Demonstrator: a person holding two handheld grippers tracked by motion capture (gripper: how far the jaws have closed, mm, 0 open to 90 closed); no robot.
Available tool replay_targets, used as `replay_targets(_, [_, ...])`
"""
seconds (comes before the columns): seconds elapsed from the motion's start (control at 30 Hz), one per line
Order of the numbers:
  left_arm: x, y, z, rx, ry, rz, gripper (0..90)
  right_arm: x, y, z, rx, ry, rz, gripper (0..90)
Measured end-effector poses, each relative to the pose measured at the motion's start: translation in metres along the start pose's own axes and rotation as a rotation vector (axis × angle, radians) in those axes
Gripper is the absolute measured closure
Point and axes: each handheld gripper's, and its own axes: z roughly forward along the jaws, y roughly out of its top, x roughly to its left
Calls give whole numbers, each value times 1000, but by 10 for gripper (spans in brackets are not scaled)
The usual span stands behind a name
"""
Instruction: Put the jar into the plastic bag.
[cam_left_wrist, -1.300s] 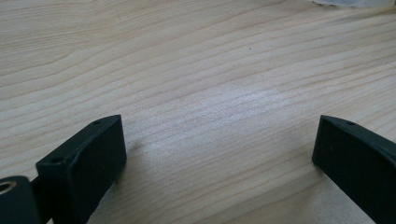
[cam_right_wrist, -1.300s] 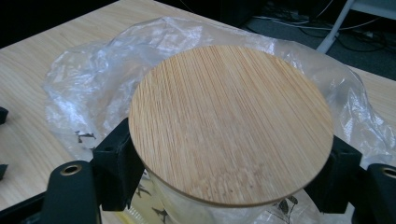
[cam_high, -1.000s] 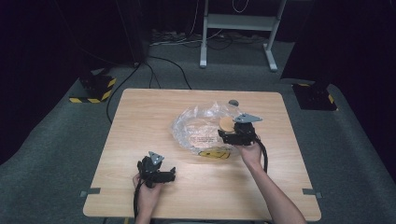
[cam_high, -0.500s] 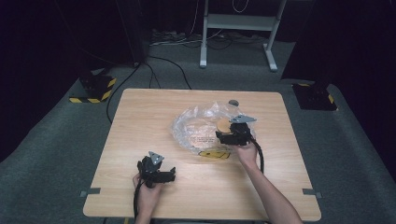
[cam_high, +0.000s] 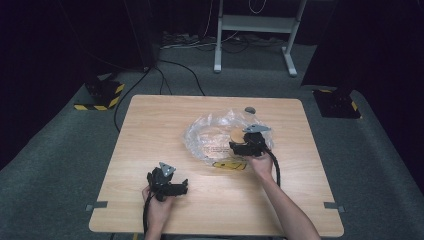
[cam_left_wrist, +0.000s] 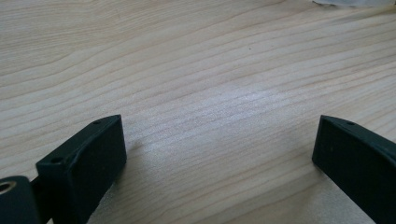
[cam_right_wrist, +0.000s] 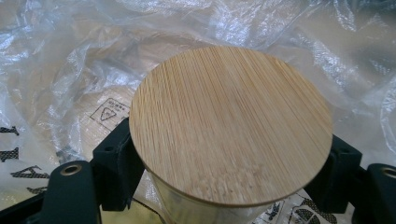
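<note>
A jar with a round bamboo lid (cam_right_wrist: 231, 123) sits between the two black jaws of my right gripper (cam_right_wrist: 229, 172), which is shut on its sides just under the lid. In the high view the right gripper (cam_high: 239, 145) holds the jar (cam_high: 235, 135) low over a crumpled clear plastic bag (cam_high: 207, 135) at the table's middle right. My left gripper (cam_high: 179, 187) rests near the front left of the table, apart from the bag. Its jaws stand open with only bare wood between the fingers (cam_left_wrist: 88, 163).
The bag carries printed warning marks and a yellow label (cam_high: 230, 164) at its near edge. A small grey round thing (cam_high: 249, 110) lies behind the bag. The wooden table (cam_high: 150, 130) stands on grey carpet; a metal stand (cam_high: 255, 30) and cables lie beyond.
My right gripper has come down a little with the jar, closer to the bag. The left gripper has stayed where it was.
</note>
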Motion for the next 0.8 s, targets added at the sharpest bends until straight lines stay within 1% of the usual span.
replay_targets(0.23, [0,0,0,0,0,0,31,2,-1,4,7,4,-5,250])
replay_targets(0.37, [0,0,0,0,0,0,31,3,-2,6,8,5,-16,249])
replay_targets(0.4, [0,0,0,0,0,0,31,4,-3,6,10,1,-32,249])
replay_targets(0.43, [0,0,0,0,0,0,31,4,-3,6,10,1,-32,249])
replay_targets(0.47, [0,0,0,0,0,0,31,6,-4,7,10,-6,-47,247])
replay_targets(0.53, [0,0,0,0,0,0,31,5,-5,7,3,-3,-39,247])
replay_targets(0.63, [0,0,0,0,0,0,31,5,-5,7,3,-2,-39,244])
replay_targets(0.8, [0,0,0,-1,0,-1,31,4,-4,5,0,16,-25,201])
